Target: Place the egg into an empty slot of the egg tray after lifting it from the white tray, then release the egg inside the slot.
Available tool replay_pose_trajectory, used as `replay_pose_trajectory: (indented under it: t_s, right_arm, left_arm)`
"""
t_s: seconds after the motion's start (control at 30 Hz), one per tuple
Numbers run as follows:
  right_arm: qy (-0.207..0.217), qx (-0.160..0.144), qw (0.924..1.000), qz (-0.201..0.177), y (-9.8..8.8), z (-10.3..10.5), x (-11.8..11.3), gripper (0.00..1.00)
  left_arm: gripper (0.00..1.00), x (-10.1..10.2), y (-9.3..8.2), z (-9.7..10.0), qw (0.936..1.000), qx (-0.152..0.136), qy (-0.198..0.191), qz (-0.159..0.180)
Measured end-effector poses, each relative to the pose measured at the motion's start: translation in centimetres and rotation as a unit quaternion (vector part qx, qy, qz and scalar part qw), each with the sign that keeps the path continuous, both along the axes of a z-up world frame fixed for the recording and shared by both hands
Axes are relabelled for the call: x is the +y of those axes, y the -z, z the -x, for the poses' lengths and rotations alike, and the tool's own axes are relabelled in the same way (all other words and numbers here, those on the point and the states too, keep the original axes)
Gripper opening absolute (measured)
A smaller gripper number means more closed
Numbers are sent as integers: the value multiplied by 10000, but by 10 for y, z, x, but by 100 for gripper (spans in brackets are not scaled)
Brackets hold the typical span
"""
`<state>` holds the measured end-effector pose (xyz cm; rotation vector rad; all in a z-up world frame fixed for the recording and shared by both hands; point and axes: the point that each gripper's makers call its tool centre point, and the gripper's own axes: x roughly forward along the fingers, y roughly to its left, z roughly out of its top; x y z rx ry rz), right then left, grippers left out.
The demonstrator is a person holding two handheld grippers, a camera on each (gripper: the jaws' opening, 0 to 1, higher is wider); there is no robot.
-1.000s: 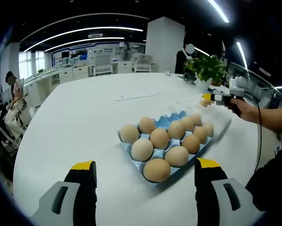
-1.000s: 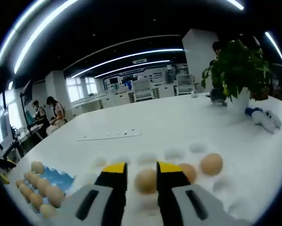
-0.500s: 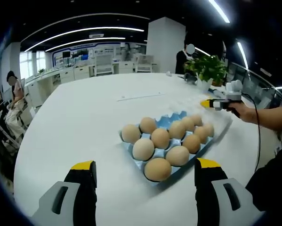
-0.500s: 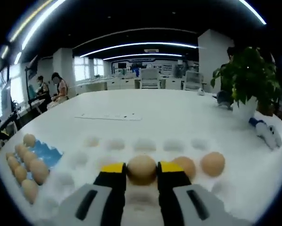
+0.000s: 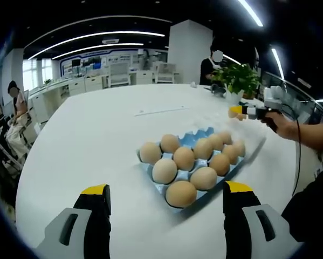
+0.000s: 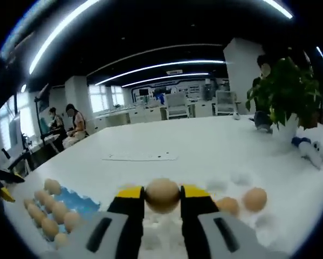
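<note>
Egg gripped above the white tray on a broad white table in an open office

The white table (image 5: 96,145) was wide and round-edged, under long ceiling light strips, with desks and seated people at the far left and a potted plant (image 6: 282,100) at the far right. In the right gripper view, the right gripper (image 6: 162,195) had its yellow-tipped jaws closed on an egg (image 6: 162,195), held above the white tray (image 6: 242,181), where two more eggs (image 6: 255,198) sat just right of it. The blue egg tray (image 6: 77,200), mostly full, lay to the near left. In the left gripper view, the left gripper (image 5: 166,195) had its jaws wide apart and held nothing, hovering just nearer than the egg tray
</note>
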<state>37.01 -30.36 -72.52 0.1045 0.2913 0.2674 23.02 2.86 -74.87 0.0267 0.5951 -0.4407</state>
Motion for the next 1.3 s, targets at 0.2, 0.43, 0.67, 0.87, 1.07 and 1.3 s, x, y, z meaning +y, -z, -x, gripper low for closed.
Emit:
replay_pose_trajectory:
  t_s: [0.2, 0.43, 0.67, 0.87, 1.07, 1.3]
  right_arm:
    - [-569, -103, 9982, -157, -10, 1, 48, 25]
    - [-1196, -64, 9927, -133, -7, 2, 95, 25]
    - [-1677, 15, 9857, -160, -2, 9, 134, 25]
    - [-2004, 65, 9796, -159, 2, 11, 164, 26]
    - [-2380, 184, 9711, -4, 13, 16, 193, 26]
    - [-2554, 292, 9664, 58, 23, 17, 209, 26]
  left_arm:
    - [86, 0, 0, 0, 10000, 0, 0, 7]
    - [85, 0, 0, 0, 10000, -5, -3, 10]
    - [85, 0, 0, 1, 10000, 2, -5, 7]
    - [85, -1, -1, 0, 10000, -5, 12, 15]
    - [85, -2, -1, -1, 10000, -10, 15, 24]
    - [86, -1, 1, 0, 10000, 19, 3, 39]
